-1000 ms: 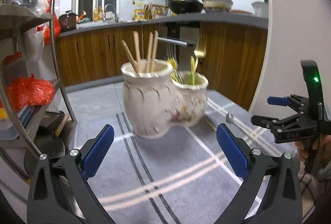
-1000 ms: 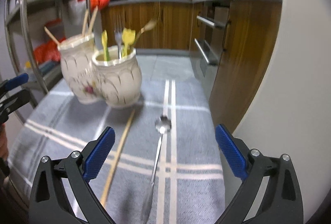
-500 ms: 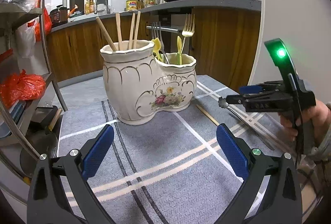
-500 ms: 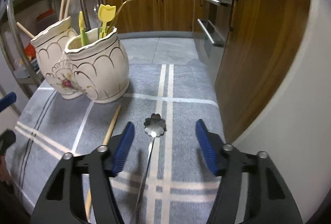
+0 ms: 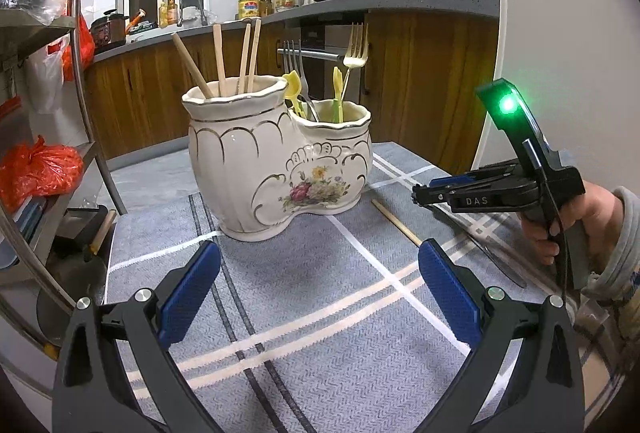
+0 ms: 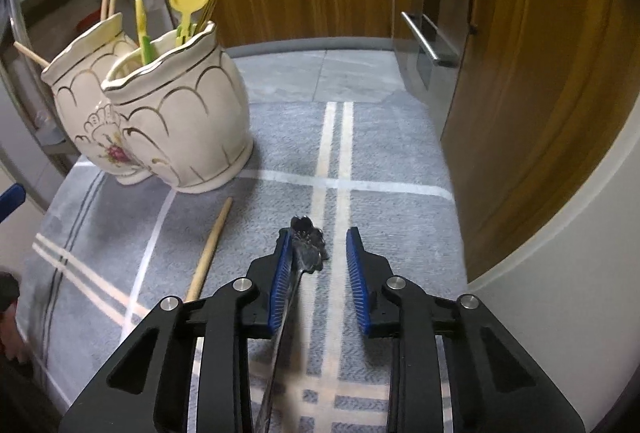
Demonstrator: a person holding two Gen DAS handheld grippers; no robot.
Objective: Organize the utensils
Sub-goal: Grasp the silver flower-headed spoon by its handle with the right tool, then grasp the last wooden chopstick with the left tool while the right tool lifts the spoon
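Observation:
A white double ceramic holder (image 5: 276,161) stands on the grey cloth (image 5: 320,313); it also shows in the right wrist view (image 6: 172,121). Its taller pot holds several chopsticks (image 5: 218,59), its lower pot forks (image 5: 354,51) and yellow utensils. A metal spoon with a flower-shaped end (image 6: 306,241) lies on the cloth between my right gripper's (image 6: 320,261) half-closed fingers, against the left pad (image 6: 282,269); the jaws are not shut on it. A wooden chopstick (image 6: 208,249) lies to its left. My left gripper (image 5: 320,297) is open and empty, short of the holder.
A metal shelf rack (image 5: 48,153) with red bags stands at the left. Wooden cabinets and an oven (image 6: 432,17) are behind the table. A white wall (image 6: 580,233) bounds the table's right edge. The right gripper (image 5: 424,193) shows in the left wrist view.
My right gripper has come down and forward over the spoon and its jaws have narrowed around the spoon's end. My left gripper has steadied in front of the holder.

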